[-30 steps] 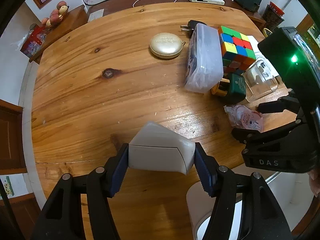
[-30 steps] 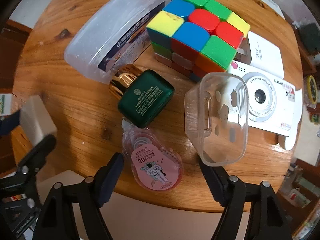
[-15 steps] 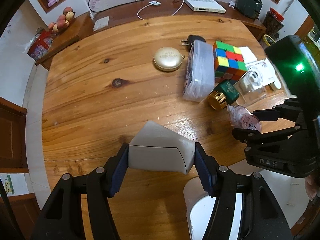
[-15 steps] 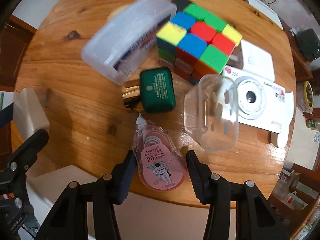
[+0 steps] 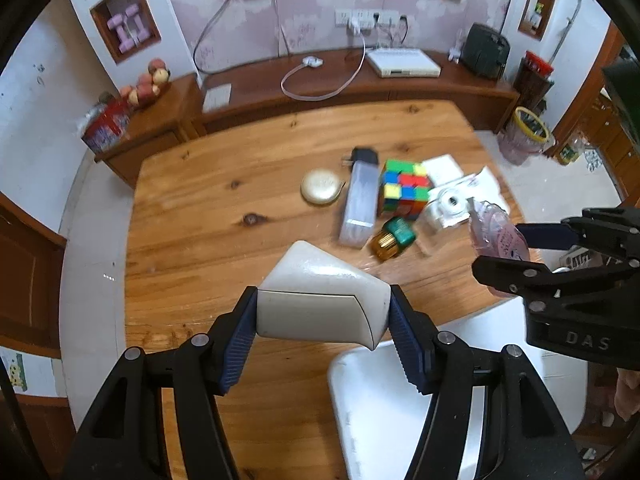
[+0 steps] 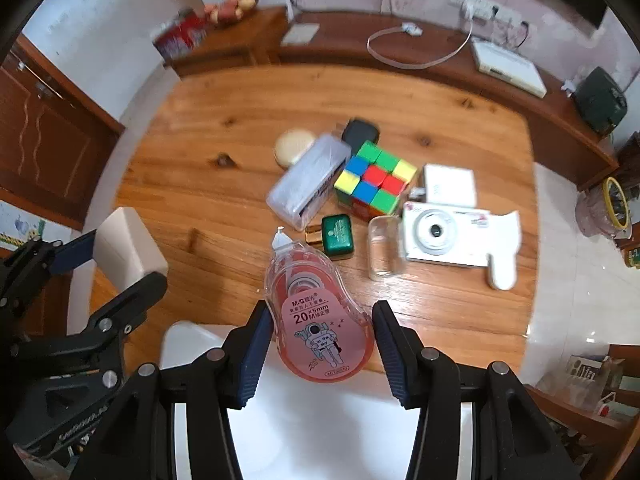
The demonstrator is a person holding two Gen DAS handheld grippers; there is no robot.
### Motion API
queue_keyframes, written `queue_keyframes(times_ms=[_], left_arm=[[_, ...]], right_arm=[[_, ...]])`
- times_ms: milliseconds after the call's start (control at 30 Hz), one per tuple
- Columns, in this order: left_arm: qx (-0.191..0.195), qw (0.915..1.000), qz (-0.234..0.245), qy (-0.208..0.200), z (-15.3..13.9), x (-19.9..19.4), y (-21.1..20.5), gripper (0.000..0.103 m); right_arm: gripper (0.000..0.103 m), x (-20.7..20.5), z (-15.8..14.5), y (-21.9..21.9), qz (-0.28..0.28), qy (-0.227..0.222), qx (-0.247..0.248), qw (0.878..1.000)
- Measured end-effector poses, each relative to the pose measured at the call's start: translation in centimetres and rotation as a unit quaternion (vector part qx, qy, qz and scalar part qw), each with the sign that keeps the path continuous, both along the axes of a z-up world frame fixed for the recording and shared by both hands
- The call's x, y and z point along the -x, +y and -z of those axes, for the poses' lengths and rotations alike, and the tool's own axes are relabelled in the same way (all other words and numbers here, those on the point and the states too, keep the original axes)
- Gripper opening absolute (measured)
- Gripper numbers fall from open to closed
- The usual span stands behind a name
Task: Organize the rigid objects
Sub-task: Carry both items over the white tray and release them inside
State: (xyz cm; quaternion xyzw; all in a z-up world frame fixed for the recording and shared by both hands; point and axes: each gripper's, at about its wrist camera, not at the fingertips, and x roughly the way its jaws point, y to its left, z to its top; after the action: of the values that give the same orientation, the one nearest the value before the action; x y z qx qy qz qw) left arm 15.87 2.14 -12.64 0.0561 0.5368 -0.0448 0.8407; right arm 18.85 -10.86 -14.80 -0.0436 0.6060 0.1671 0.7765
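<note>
Right wrist view | right gripper point(image 6: 318, 344) clamps pink correction tape point(image 6: 316, 320) | light, rigid, slick shell; hold flanks | left gripper point(image 5: 322, 320) grips white case point(image 5: 320, 300)

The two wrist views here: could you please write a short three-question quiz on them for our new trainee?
1. True or false: the left gripper is shut on the white case.
2. What does the right gripper hold? A) the colour cube; B) the pink correction tape; C) the green bottle.
3. Fill in: in the right wrist view, the clear plastic cover lies on the wooden table between the green bottle and the white ____.

Key: 1 true; 2 B; 3 camera.
</note>
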Motion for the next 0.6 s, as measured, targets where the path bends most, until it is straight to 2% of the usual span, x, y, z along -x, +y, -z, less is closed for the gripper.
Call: queue_keyframes(times_ms=[67,167,333,467,600], left_arm=[[0.002,0.9999,0.002,-0.015,-1.5,1.1,-0.6,0.066],[0.005,0.9995,0.007,-0.029,-3.2,2.5,-1.5,0.066],[0.017,0.9991,0.021,-0.032,-4.3,5.4,-3.2,0.066],[0.024,0.9989,0.040,-0.004,-2.8,7.6,-4.8,0.066],[0.048,0.9963,0.052,0.049,0.8,9.7,-6.0,0.066]], right_arm=[[0.051,0.1,-1.4,-1.2,0.006,-0.011,-0.009,1.000],[0.051,2.6,-3.2,-3.0,0.014,-0.028,-0.021,0.999],[0.051,5.8,-4.7,-5.4,0.021,-0.033,-0.031,0.999],[0.051,8.8,-3.5,-6.9,0.027,-0.020,-0.027,0.999],[0.051,11.5,-0.7,-8.3,0.045,0.016,-0.017,0.999]])
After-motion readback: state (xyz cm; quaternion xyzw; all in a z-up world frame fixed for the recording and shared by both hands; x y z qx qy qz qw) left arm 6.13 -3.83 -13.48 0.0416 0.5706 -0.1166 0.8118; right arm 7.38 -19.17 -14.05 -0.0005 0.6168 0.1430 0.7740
